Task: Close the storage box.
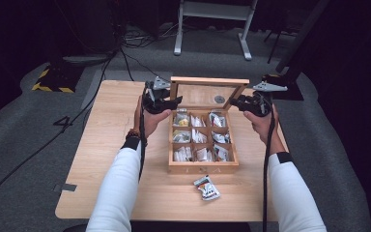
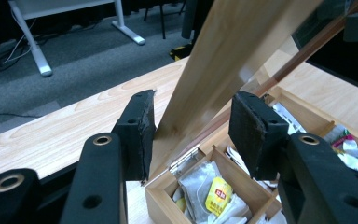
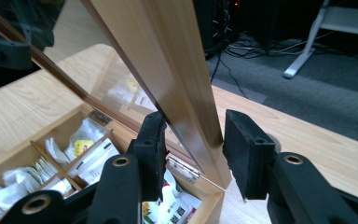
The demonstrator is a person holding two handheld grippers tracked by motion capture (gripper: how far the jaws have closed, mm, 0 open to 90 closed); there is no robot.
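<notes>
The left gripper (image 1: 166, 102) and right gripper (image 1: 244, 102), in the high view, stand at the two side edges of the raised glass-paned wooden lid (image 1: 208, 81) of the light wooden compartment box (image 1: 203, 166) at mid-table, forearms level, palms turned inward. A loose sachet (image 1: 206, 187) lies on the pale wooden table (image 1: 106, 145) in front

In the left gripper view the left gripper (image 2: 192, 126) has the lid's frame (image 2: 223, 60) between its jaws; one pad touches the wood, the other stands clear, so nothing is pinched

In the right gripper view the right gripper (image 3: 193, 149) likewise straddles the frame (image 3: 168, 70), jaws spread with gaps

With no firm hold, the lid could slip and drop shut, or strain the metal hinge (image 3: 182, 169) if the hands move unevenly
</notes>
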